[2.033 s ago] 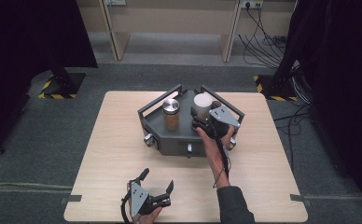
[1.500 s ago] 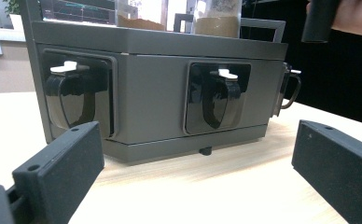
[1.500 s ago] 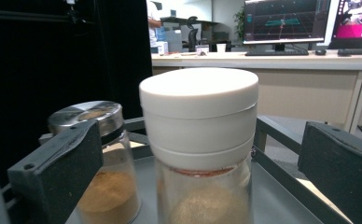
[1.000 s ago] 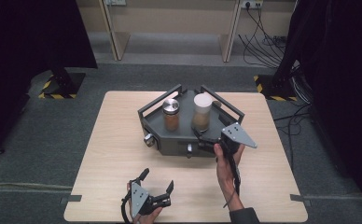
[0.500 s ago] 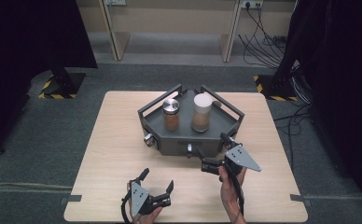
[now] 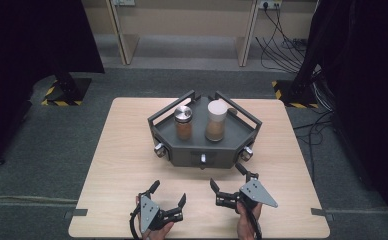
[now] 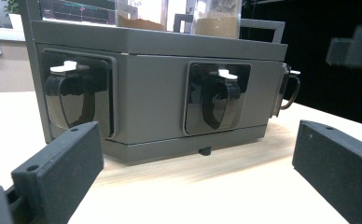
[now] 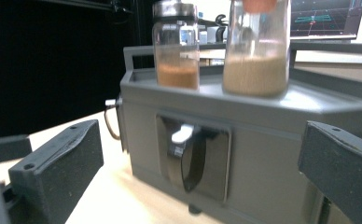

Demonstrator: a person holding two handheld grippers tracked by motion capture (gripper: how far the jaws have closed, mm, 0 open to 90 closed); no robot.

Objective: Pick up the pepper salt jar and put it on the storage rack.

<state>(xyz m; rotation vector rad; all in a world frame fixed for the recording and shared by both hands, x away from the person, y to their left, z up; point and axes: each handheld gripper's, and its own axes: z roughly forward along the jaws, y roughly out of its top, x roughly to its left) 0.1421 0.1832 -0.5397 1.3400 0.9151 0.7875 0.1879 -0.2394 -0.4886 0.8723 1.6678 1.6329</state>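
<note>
A dark grey box-shaped rack (image 6: 202, 150) with rail handles stands at the middle of the wooden table (image 6: 122, 150). On its top are a metal-lidded jar (image 6: 183, 122) of brown powder and a white-lidded jar (image 6: 216, 120) of tan powder. Black recessed levers with white tips sit in its front faces (image 7: 216, 100). My left gripper (image 6: 169, 191) rests open near the table's front edge, its jaws wide apart before the rack (image 7: 151, 93). My right gripper (image 6: 225, 175) is open just in front of the rack's front right face (image 8: 193, 158), holding nothing. Both jars (image 8: 177, 51) (image 8: 258, 51) rise above it.
The table ends just behind both hands. Black stand bases with yellow-black tape (image 6: 64, 92) (image 6: 294, 95) stand on the grey floor behind the table, and cables (image 6: 282, 35) trail at the back right. Dark curtains flank both sides.
My right gripper has drawn back from the white-lidded jar on the rack to the table's near side, open. The jar stays on the rack. The left gripper has not moved.
</note>
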